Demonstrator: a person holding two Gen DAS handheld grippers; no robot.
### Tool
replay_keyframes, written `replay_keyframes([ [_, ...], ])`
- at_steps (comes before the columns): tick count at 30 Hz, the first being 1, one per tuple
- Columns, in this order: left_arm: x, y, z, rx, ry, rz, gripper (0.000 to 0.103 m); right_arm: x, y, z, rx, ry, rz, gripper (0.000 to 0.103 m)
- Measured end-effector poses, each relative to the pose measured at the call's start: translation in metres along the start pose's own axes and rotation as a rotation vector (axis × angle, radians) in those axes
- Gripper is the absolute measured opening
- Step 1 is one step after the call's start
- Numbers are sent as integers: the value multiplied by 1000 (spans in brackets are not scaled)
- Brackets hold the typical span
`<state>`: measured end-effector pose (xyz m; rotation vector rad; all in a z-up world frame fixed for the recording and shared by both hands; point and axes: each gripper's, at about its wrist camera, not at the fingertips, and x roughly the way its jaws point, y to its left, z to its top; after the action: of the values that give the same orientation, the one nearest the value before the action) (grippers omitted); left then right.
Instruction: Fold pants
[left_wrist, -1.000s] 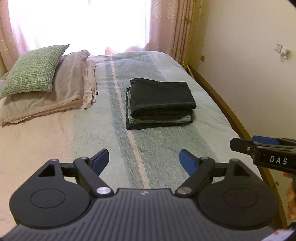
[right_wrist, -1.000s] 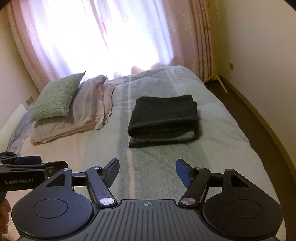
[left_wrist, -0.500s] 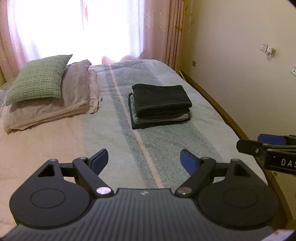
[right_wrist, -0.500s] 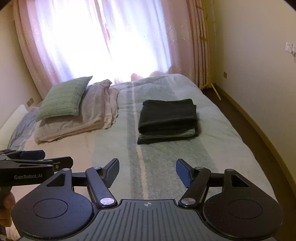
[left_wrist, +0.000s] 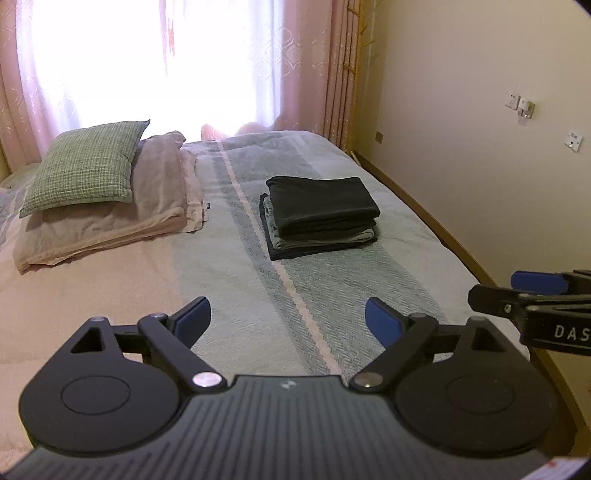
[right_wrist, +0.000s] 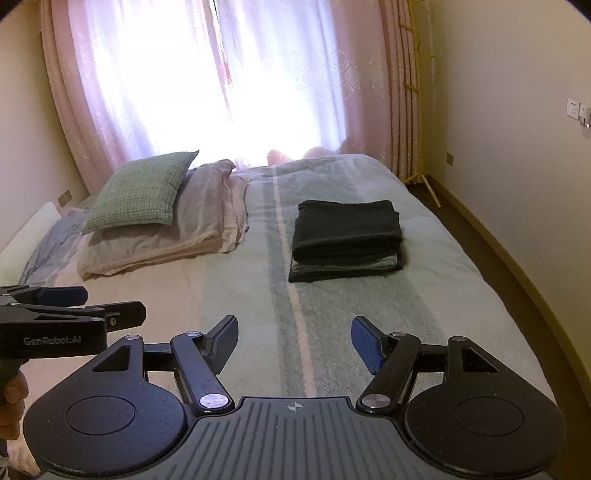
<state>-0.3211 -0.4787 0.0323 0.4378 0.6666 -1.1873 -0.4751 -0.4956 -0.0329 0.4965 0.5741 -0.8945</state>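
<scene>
Lying flat, folded pants (left_wrist: 320, 210) (stacked) run crosswise on bed (left_wrist: 236, 280).

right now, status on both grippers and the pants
Left gripper open, empty. Right gripper open, empty. Folded pants stack on bed, untouched by either. Path to it unobstructed.

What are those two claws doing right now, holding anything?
Left claw: open, holding nothing, above the bed.
Right claw: open, holding nothing; the folded pants lie untouched further up the bed.
</scene>
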Motion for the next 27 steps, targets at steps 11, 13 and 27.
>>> replay_keyframes([
  [11, -17, 5, -13, 23, -42, 17, 102, -7, 11, -10, 4, 4, -15, 65],
  [13, -19, 7, -15, 19, -39, 19, 102, -10, 13, -12, 7, 3, -17, 65],
  [27, -30, 2, -25, 23, -18, 1, 102, -24, 14, -22, 10, 2, -26, 65],
])
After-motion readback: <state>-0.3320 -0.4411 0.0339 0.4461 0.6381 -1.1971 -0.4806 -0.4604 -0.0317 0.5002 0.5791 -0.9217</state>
